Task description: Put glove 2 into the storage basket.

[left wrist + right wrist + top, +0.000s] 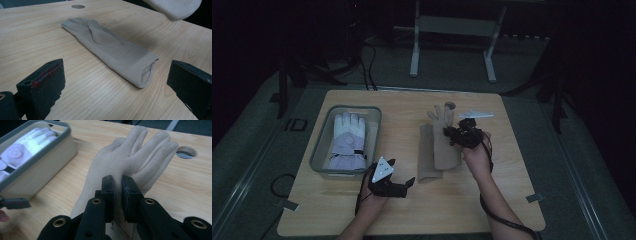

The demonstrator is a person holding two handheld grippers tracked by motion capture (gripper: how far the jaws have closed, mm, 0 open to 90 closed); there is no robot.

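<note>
Two beige gloves are at the table's middle. One beige glove [427, 157] [112, 50] lies flat on the wood, cuff toward my left gripper [402, 171] [116, 72], which stands open just short of that cuff with nothing between its jaws. The other beige glove [445, 142] [130, 157] is lifted off the table, fingers pointing away, with my right gripper [458, 133] [117, 182] shut on its palm. The lifted glove's edge [175, 7] hangs at the upper right of the left gripper view.
A grey bin [318, 150] [50, 152] at the left holds a white glove [348, 140] [27, 145]. A round cable hole [450, 105] [186, 152] [78, 6] lies beyond the gloves. A metal stand [452, 30] is behind the table.
</note>
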